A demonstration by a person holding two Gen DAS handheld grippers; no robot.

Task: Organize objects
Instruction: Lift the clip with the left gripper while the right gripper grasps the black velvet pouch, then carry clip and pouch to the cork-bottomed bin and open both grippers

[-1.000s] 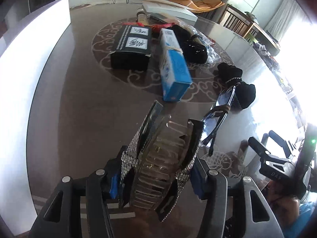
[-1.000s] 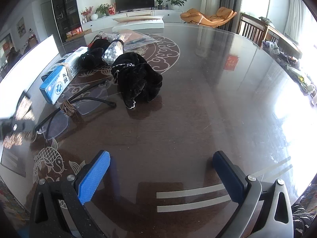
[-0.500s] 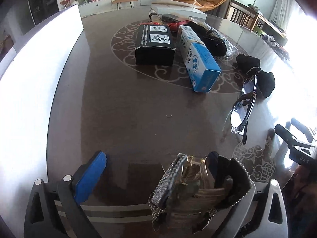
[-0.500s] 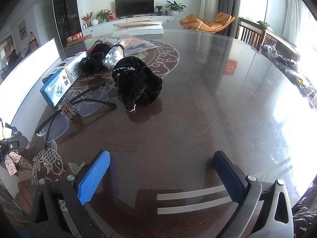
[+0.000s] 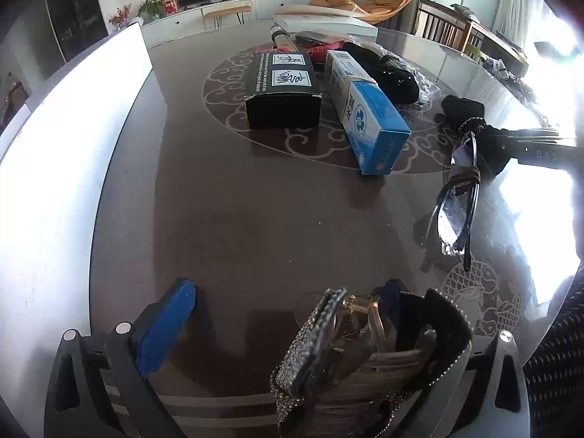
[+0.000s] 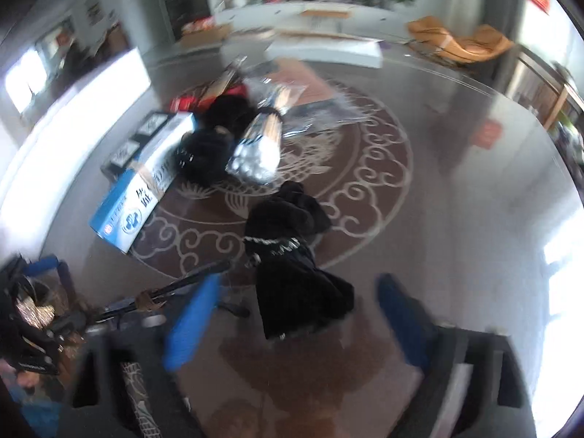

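Note:
A rhinestone hair clip (image 5: 368, 350) lies on the dark table against the right finger of my left gripper (image 5: 288, 299), whose jaws stand wide open. My right gripper (image 6: 295, 303) is open, hovering just short of a black pouch (image 6: 292, 255), with glasses (image 6: 171, 292) by its left finger. The right wrist view is blurred. In the left wrist view the glasses (image 5: 456, 197) lie at right, next to the black pouch (image 5: 471, 124). A blue box (image 5: 368, 113) and a black box (image 5: 281, 91) sit mid-table.
A white board (image 5: 54, 168) runs along the table's left edge. Black bags (image 5: 387, 73), a plastic packet of sticks (image 6: 262, 138) and a white flat box (image 5: 325, 22) crowd the far middle. The right arm's gripper (image 5: 536, 146) reaches in from the right.
My left gripper has opened and let the hair clip down onto the table. My right gripper has swung forward and left toward the black pouch and glasses.

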